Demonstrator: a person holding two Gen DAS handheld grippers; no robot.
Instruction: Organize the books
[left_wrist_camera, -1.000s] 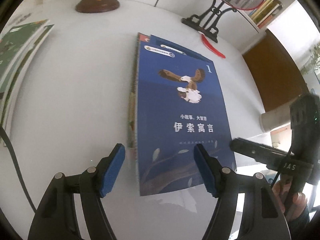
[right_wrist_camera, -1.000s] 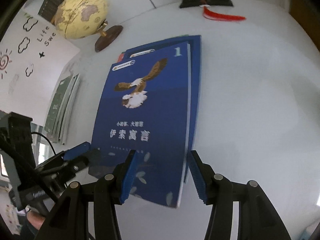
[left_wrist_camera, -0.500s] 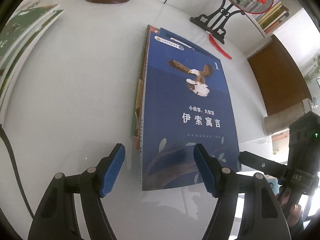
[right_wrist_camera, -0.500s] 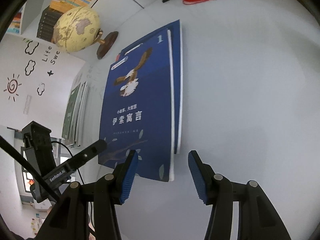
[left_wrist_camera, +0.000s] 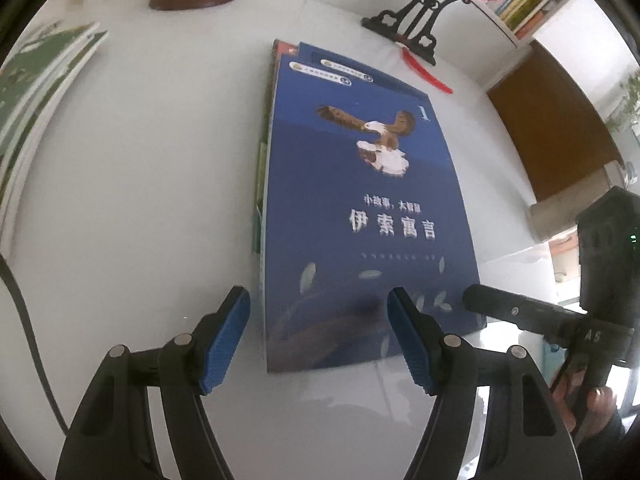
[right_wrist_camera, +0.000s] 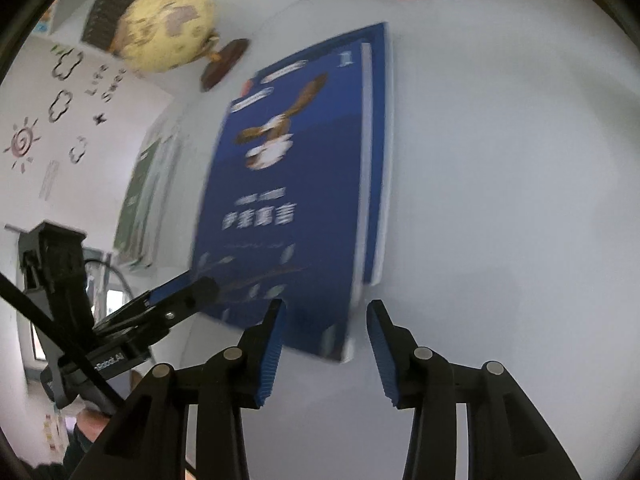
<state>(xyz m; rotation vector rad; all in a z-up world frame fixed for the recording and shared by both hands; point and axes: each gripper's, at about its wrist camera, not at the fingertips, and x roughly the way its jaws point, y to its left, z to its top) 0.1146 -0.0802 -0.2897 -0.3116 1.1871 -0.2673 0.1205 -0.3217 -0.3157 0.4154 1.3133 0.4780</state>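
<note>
Squaring the blue book stack [left_wrist_camera: 360,208] at frame centre: left gripper [left_wrist_camera: 318,336] jaws apart, right gripper [right_wrist_camera: 326,344] jaws closing round the lower-right corner, not yet clamped. Next, press the edges flush.

Bare white table [left_wrist_camera: 132,184] lies open left of the blue book stack [left_wrist_camera: 360,208]; green books [left_wrist_camera: 36,92] line its far-left edge.
</note>
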